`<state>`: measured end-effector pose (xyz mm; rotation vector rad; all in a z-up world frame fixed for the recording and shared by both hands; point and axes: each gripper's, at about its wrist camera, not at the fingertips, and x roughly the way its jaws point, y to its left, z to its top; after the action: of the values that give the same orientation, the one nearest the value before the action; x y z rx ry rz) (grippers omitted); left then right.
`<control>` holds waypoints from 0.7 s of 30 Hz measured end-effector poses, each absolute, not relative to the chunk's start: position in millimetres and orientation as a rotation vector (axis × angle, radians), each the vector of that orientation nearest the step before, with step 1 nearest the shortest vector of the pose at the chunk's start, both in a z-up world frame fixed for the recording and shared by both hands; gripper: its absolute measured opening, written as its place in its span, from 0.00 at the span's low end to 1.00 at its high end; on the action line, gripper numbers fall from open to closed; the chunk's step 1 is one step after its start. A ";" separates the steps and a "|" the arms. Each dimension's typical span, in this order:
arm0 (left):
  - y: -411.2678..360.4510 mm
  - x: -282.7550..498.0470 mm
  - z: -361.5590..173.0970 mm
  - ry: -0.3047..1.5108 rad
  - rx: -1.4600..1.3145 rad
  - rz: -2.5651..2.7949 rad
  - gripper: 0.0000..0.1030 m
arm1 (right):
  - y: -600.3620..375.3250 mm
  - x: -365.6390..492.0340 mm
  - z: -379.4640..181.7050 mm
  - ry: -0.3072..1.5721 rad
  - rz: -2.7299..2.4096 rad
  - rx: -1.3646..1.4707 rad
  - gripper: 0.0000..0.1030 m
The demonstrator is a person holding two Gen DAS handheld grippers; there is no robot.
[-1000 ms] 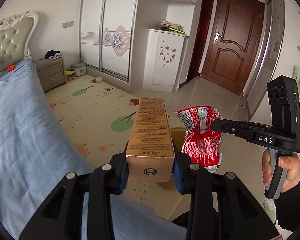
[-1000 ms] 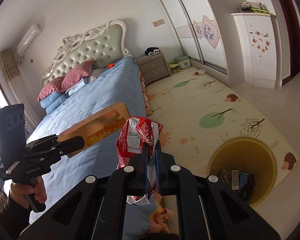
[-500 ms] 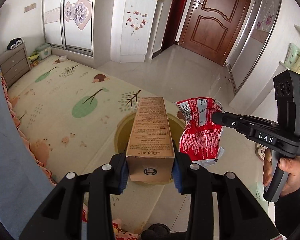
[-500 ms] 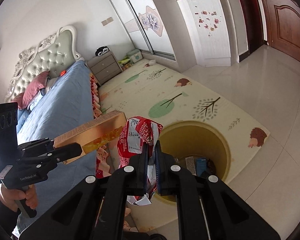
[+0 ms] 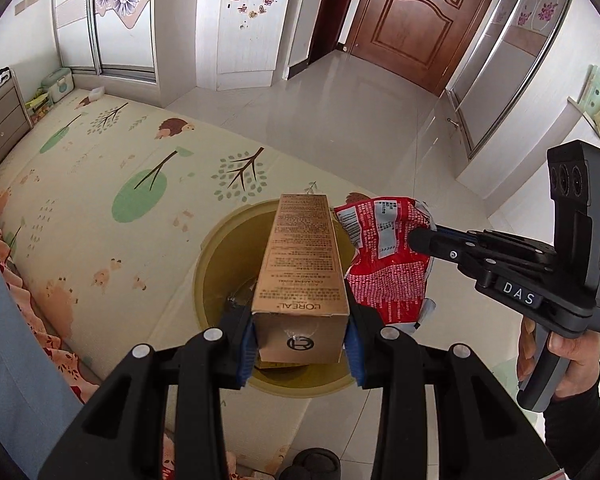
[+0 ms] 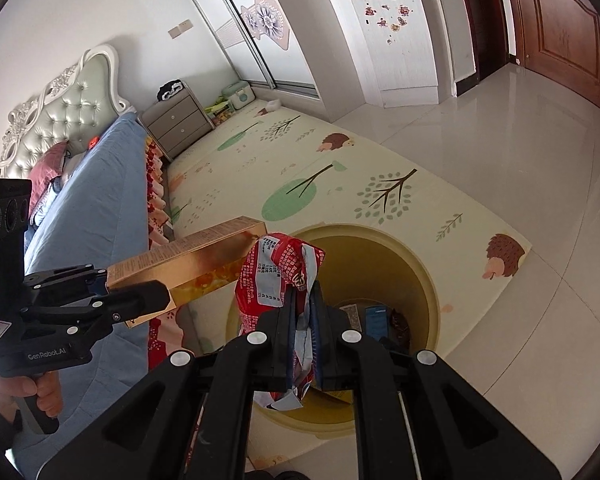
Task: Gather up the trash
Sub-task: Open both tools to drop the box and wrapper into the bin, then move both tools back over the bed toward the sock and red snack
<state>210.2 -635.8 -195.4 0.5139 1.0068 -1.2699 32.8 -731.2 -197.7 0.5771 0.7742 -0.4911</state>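
My left gripper is shut on a long gold L'Oréal carton and holds it level above the round yellow trash bin. My right gripper is shut on a crumpled red snack wrapper, also above the bin. Carton and wrapper hang side by side, the wrapper to the carton's right. The carton and the left gripper show in the right wrist view. The right gripper shows in the left wrist view. Some trash lies at the bin's bottom.
The bin stands on a cream play mat with tree and hedgehog prints, at its edge by the tiled floor. A bed with blue cover lies left. A grey nightstand, white wardrobe and brown door stand beyond.
Both grippers have swung away from the bed and tilted down; carton and wrapper have come from beside the bin to directly above its opening. Both grips are unchanged.
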 end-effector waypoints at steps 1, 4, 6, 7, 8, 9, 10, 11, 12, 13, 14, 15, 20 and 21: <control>-642.5 211.2 -199.4 1.020 0.519 -1.272 0.36 | -735.2 34.6 -201.1 0.784 -0.499 0.577 0.23; -654.1 215.9 -214.9 1.060 0.556 -1.235 0.82 | -746.4 37.6 -213.7 0.825 -0.572 0.546 0.81; -654.8 218.9 -223.0 1.061 0.571 -1.198 0.84 | -746.1 36.8 -221.2 0.846 -0.578 0.525 0.79; -655.4 220.2 -227.4 1.078 0.584 -1.187 0.84 | -745.8 35.4 -224.4 0.850 -0.576 0.533 0.79; -654.4 221.1 -231.5 1.089 0.598 -1.172 0.84 | -746.1 33.1 -228.3 0.853 -0.576 0.547 0.79; -654.0 221.1 -233.0 1.091 0.607 -1.162 0.84 | -746.4 31.1 -231.1 0.855 -0.579 0.558 0.79; -653.0 220.6 -233.7 1.088 0.617 -1.158 0.84 | -747.2 29.6 -233.2 0.856 -0.581 0.569 0.79; -652.6 219.3 -233.5 1.080 0.625 -1.159 0.84 | -747.4 28.0 -234.4 0.857 -0.581 0.577 0.79; -652.5 218.2 -232.9 1.072 0.630 -1.162 0.84 | -746.4 27.8 -233.0 0.854 -0.581 0.587 0.78; -652.5 217.4 -231.7 1.065 0.632 -1.166 0.84 | -746.2 26.8 -231.7 0.851 -0.580 0.595 0.77; -651.7 216.3 -229.2 1.057 0.630 -1.170 0.84 | -746.6 26.3 -230.1 0.850 -0.579 0.599 0.77; -651.0 215.6 -226.3 1.050 0.624 -1.172 0.84 | -746.0 25.9 -227.2 0.849 -0.579 0.598 0.76; -643.3 212.9 -207.3 1.027 0.579 -1.178 0.84 | -736.8 22.9 -203.3 0.824 -0.576 0.571 0.74; -641.3 212.7 -202.0 1.018 0.574 -1.179 0.84 | -734.7 21.8 -197.6 0.814 -0.574 0.566 0.74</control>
<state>212.7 -641.3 -202.0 0.5735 1.0177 -1.1792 21.8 -734.7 -197.6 0.5656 0.8144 -0.5735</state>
